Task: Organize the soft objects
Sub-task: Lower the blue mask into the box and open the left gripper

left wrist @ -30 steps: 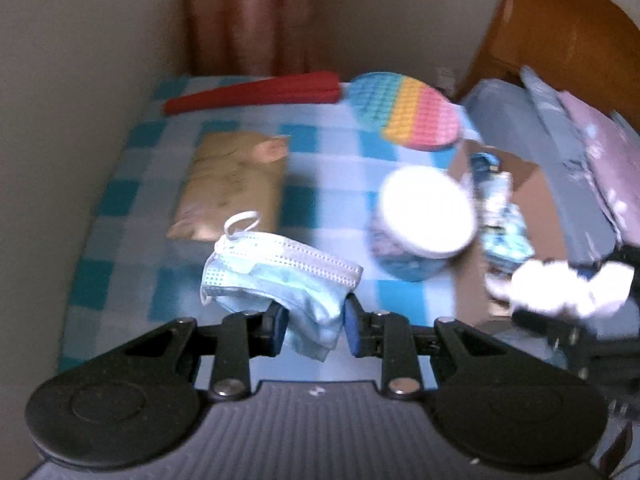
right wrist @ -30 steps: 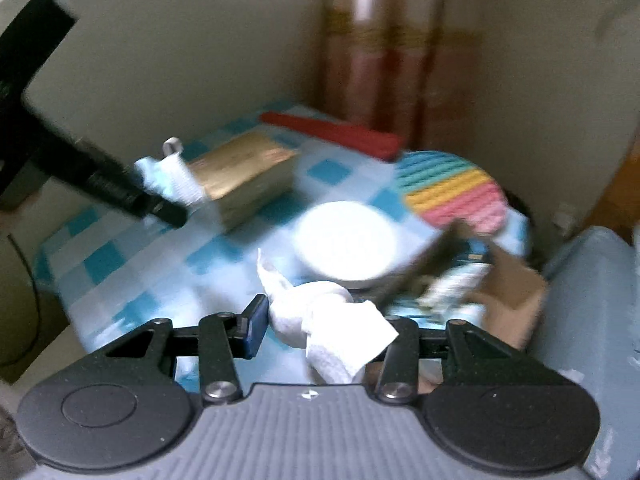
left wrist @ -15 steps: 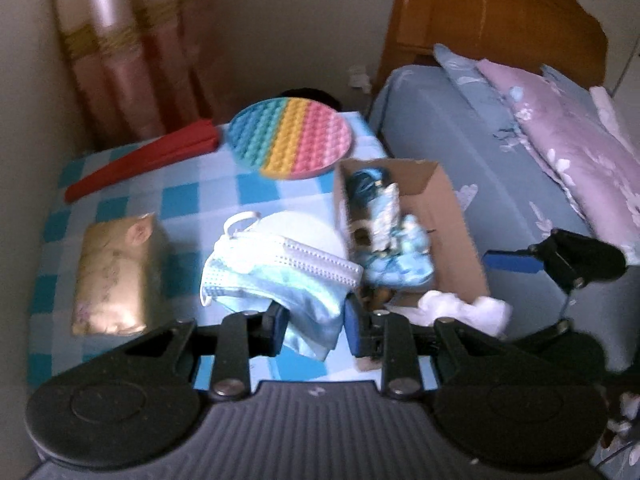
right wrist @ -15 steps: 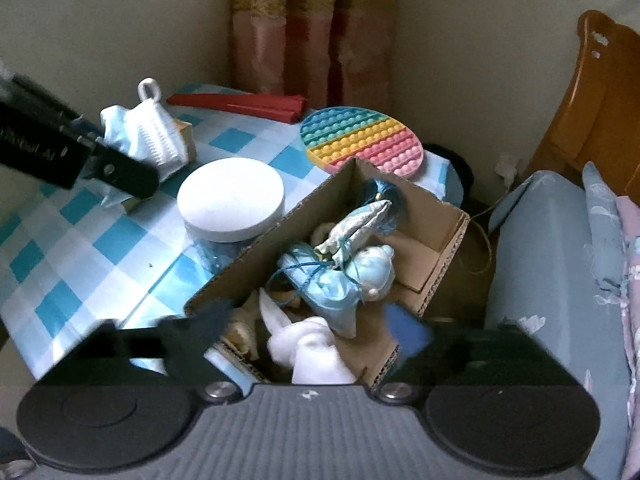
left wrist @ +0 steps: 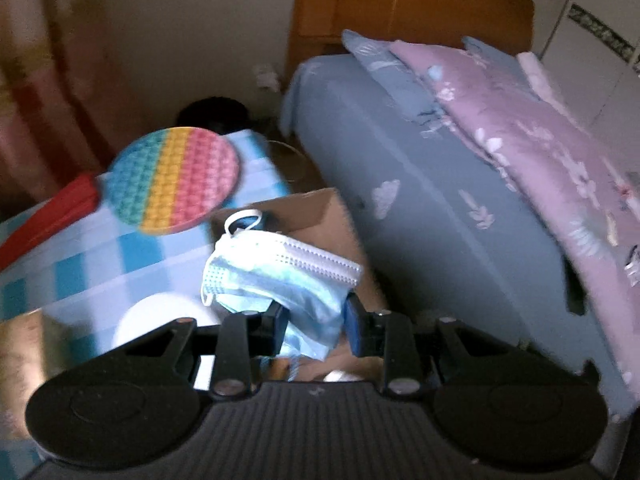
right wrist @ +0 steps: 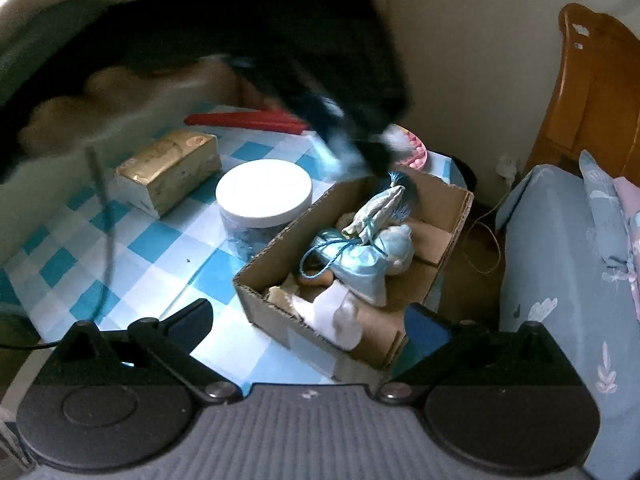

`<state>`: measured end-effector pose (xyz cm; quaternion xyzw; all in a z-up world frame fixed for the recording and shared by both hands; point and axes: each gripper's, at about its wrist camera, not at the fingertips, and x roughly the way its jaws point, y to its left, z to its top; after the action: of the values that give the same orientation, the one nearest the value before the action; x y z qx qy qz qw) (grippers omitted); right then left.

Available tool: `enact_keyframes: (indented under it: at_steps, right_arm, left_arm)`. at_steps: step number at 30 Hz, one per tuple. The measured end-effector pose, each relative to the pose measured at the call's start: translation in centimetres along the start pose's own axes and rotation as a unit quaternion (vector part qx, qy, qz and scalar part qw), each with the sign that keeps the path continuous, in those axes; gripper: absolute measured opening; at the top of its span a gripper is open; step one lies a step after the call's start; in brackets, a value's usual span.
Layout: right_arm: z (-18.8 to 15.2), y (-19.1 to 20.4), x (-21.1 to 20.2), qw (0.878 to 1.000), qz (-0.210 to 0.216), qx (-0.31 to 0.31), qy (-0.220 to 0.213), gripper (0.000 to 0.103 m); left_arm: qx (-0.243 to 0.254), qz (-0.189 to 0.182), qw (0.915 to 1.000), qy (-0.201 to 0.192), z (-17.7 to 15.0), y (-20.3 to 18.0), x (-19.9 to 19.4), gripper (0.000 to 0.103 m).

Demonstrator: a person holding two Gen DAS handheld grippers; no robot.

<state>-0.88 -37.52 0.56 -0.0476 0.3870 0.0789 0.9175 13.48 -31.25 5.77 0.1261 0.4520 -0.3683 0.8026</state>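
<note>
A light blue face mask (left wrist: 280, 268) hangs between the pads of my left gripper (left wrist: 315, 316), whose jaws are opening slightly while still pinching it. It hovers over the near end of the cardboard box (left wrist: 332, 216). In the right wrist view that left gripper (right wrist: 360, 136) is a dark blur above the box's far end. My right gripper (right wrist: 310, 314) spreads wide over the box wall (right wrist: 280, 240), its jaws still opening with nothing held. A white cloth (right wrist: 340, 316) lies in the box's near corner beside a blue drawstring pouch (right wrist: 360, 260).
On the blue checked tablecloth (right wrist: 140, 248) are a white-lidded jar (right wrist: 264, 192), a gold tissue pack (right wrist: 168, 168), a red folded fan (left wrist: 48, 216) and a rainbow pop mat (left wrist: 172, 180). A bed (left wrist: 440, 200) with pillows is to the right.
My right gripper let go of the white cloth, which now lies in the box, and opened wide. My left gripper carried the mask rightward from the table to above the box.
</note>
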Motion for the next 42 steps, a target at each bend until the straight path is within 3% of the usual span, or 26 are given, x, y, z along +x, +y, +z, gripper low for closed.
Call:
enact_keyframes:
  at_steps: [2,9,10,12,13,14,22,26,30,36,39,42]
  right_arm:
    - [-0.3,0.3,-0.1,1.0,0.005,0.004,0.0,0.103]
    - [-0.1,0.9,0.1,1.0,0.0,-0.004,-0.009,0.103]
    - [-0.2,0.9,0.2,1.0,-0.003,-0.005,-0.008,0.103]
    - [-0.3,0.8,0.4,1.0,-0.004,-0.003,-0.005,0.103]
    - [-0.4,0.7,0.4,1.0,-0.004,0.0,-0.004,0.103]
    - [-0.4,0.6,0.5,1.0,-0.004,0.003,-0.003,0.103]
    - [-0.1,0.4,0.5,1.0,0.0,0.016,-0.006,0.103]
    - [0.3,0.9,-0.2,1.0,0.001,0.016,-0.016,0.103]
    - [0.5,1.6,-0.7,1.0,-0.013,0.013,-0.023,0.103]
    - [0.9,1.8,0.2,0.993,-0.098,0.06,0.024,0.103]
    - [0.9,1.5,0.8,0.983,-0.141,0.103,0.06,0.103]
    - [0.6,1.6,0.6,0.973,-0.167,0.145,0.071,0.103]
  left_arm:
    - [0.005,-0.026,0.9996,0.006,1.0,-0.6,1.3,0.03]
    - [-0.016,-0.046,0.9984,0.027,2.9,-0.6,6.1,0.032]
    - [-0.025,-0.051,0.9979,0.033,3.0,-0.3,6.7,0.035]
    - [-0.033,-0.062,0.9967,0.041,3.0,0.1,7.8,0.057]
    - [-0.039,-0.06,0.9967,0.038,3.1,0.3,8.1,0.077]
    - [-0.045,-0.056,0.9968,0.034,3.1,0.6,8.2,0.083]
    - [-0.034,-0.037,0.9987,-0.01,3.0,1.6,6.2,0.086]
    - [-0.017,-0.013,0.9989,-0.041,2.2,2.0,3.7,0.092]
    - [0.008,0.032,0.9945,-0.1,0.4,2.3,0.2,0.1]
    - [0.062,0.137,0.9695,-0.194,-4.7,2.4,-5.2,0.102]
    - [0.049,0.172,0.964,-0.197,-7.9,2.8,-6.8,0.102]
    - [0.009,0.165,0.9761,-0.141,-10.6,3.4,-7.1,0.102]
